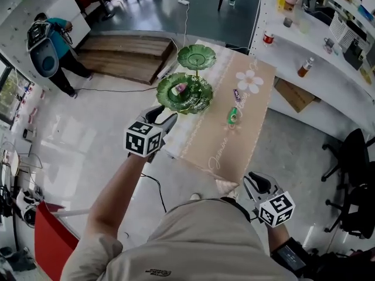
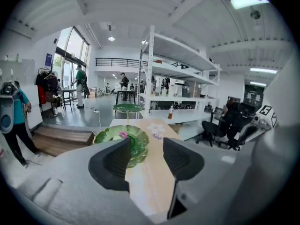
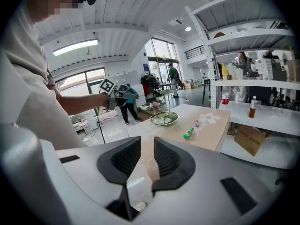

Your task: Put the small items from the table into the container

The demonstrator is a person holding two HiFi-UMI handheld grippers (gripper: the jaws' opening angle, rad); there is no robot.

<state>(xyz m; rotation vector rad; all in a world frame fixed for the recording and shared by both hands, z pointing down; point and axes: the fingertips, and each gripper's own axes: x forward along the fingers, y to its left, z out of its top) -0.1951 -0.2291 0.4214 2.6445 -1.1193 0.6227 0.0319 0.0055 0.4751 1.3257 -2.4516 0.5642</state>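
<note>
A person stood at the near end of a table (image 1: 252, 136) covered with a runner, a gripper in each hand. The head view alone took in both. The left gripper (image 1: 162, 117) hung just short of the two-tier green leaf dish (image 1: 167, 101), and the right gripper (image 1: 258, 181) sat low beside the table's near corner. A small pink item (image 1: 180, 88) lay in the dish's large lower tier. A green bottle (image 1: 232, 116) and a small purple item (image 1: 237, 94) lay on the runner to the right of the dish, apart from each other.

The left gripper view showed its fingers spread wide with nothing between them. The pink item and the purple item lay beyond, but the bottle did not show. The right gripper view showed its own fingers parted by a narrower gap, also empty. Ahead of them lay the bottle and the purple item, with the left gripper held out on a bare arm. A bystander in teal (image 1: 55, 40) stood on the floor at far left.
</note>
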